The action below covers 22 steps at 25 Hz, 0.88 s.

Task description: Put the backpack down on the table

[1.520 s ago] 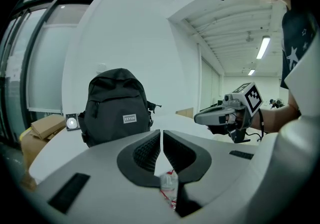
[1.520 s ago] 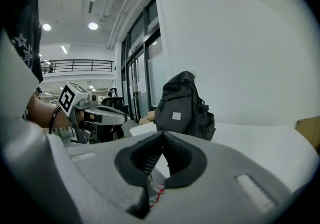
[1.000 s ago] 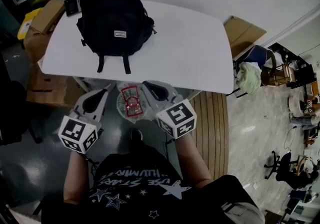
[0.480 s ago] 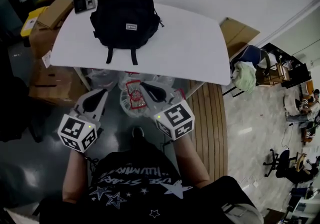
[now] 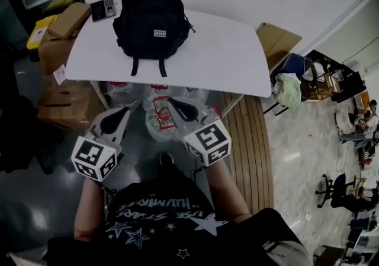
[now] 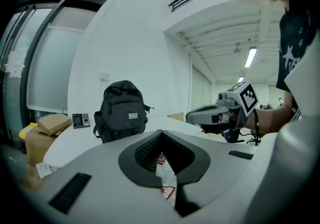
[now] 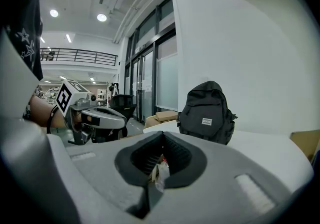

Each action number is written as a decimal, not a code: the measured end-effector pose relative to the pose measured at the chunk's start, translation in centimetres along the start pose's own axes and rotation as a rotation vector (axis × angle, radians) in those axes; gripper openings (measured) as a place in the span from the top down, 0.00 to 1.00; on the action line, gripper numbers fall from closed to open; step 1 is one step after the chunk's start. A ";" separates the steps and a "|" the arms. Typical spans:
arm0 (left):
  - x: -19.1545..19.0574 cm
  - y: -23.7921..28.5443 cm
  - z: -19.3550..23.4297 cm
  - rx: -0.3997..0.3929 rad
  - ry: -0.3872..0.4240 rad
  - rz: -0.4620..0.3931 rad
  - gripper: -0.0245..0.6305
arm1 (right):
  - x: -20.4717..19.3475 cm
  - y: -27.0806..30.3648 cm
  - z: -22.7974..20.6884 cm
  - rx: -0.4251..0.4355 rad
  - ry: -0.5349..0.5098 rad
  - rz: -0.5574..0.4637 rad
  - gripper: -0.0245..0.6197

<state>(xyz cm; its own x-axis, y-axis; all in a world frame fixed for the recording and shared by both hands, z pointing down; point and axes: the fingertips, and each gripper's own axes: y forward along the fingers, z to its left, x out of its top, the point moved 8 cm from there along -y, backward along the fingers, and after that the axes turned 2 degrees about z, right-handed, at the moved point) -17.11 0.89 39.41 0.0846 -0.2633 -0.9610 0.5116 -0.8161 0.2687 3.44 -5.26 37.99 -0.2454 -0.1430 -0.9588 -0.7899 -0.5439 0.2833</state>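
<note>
The backpack (image 5: 153,16) is in neither tool: the left gripper (image 5: 124,112) and right gripper (image 5: 173,105) hang pinched shut and empty short of the table (image 5: 225,57), where it stands upright ahead of both, apparently already set down.

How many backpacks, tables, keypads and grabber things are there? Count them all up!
backpack: 1
table: 1
keypad: 1
hand-held grippers: 2 (left hand-held gripper, right hand-held gripper)
Total: 5
</note>
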 end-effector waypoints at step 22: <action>-1.5 -6.1 -4.4 -0.069 0.061 -0.043 0.95 | -1.1 -6.1 8.0 -0.080 -0.029 0.004 0.96</action>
<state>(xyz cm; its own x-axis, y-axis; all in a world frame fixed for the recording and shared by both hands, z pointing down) -16.63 8.55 38.89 0.1122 -0.1952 -0.9743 0.5734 -0.7881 0.2239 4.01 4.78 37.47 -0.2658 -0.1217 -0.9563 -0.7415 -0.6081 0.2835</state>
